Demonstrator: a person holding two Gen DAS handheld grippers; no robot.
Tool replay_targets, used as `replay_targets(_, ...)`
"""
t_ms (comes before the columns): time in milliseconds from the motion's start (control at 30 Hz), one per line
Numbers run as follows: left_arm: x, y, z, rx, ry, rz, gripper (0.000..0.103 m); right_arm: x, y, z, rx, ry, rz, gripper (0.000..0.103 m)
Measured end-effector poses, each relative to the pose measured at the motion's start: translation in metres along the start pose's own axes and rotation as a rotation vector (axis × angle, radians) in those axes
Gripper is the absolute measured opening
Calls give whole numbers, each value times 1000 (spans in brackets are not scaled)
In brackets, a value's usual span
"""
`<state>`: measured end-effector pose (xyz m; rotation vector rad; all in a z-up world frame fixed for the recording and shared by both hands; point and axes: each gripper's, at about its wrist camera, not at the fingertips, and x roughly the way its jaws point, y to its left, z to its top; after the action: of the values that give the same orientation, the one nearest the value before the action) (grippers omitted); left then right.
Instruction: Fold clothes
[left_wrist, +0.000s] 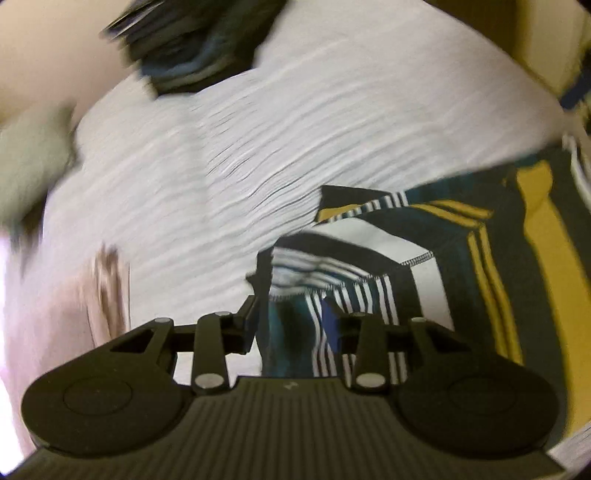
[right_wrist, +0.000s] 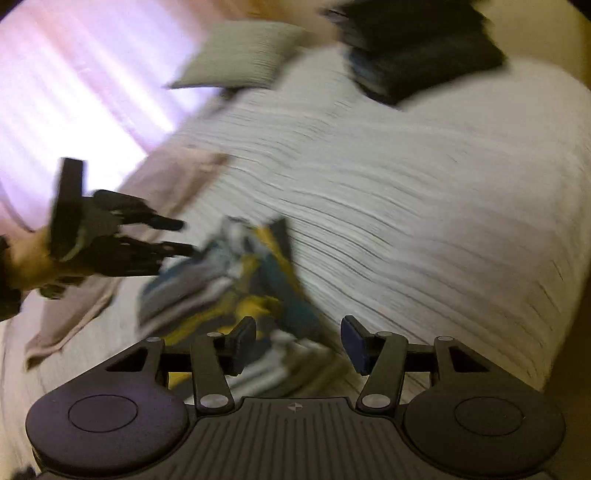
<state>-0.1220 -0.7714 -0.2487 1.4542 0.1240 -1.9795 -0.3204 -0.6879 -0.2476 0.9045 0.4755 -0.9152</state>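
A striped garment in teal, yellow, black and white (left_wrist: 461, 258) lies on the white ribbed bedspread (left_wrist: 258, 155). My left gripper (left_wrist: 293, 325) is open, its fingers on either side of a fold of the garment's edge. In the right wrist view the garment (right_wrist: 236, 280) is bunched and blurred, and the left gripper (right_wrist: 177, 236) reaches its left end with the jaws apart. My right gripper (right_wrist: 299, 343) is open, just over the near part of the garment, holding nothing.
A stack of dark folded clothes (right_wrist: 417, 48) sits at the far end of the bed, also in the left wrist view (left_wrist: 192, 44). A grey-green pillow (right_wrist: 236, 55) lies far left. A pink cloth (right_wrist: 110, 240) lies at the bed's left side. Both views are motion-blurred.
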Motion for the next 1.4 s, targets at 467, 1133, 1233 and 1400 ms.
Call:
replay_targets(467, 43, 16, -25, -323, -9, -142, 49, 71, -22, -28, -97, 109, 63, 47)
replay_targets(1133, -24, 14, -124, -487, 3, -34, 41, 95, 43, -32, -276, 121, 69, 47)
replay_targets(1233, -10, 20, -135, -519, -20, -36, 48, 97, 36, -34, -246, 88, 72, 47)
replay_targets(1400, -8, 21, -145, -536, -56, -42, 51, 93, 27, -38, -181, 39, 66, 47)
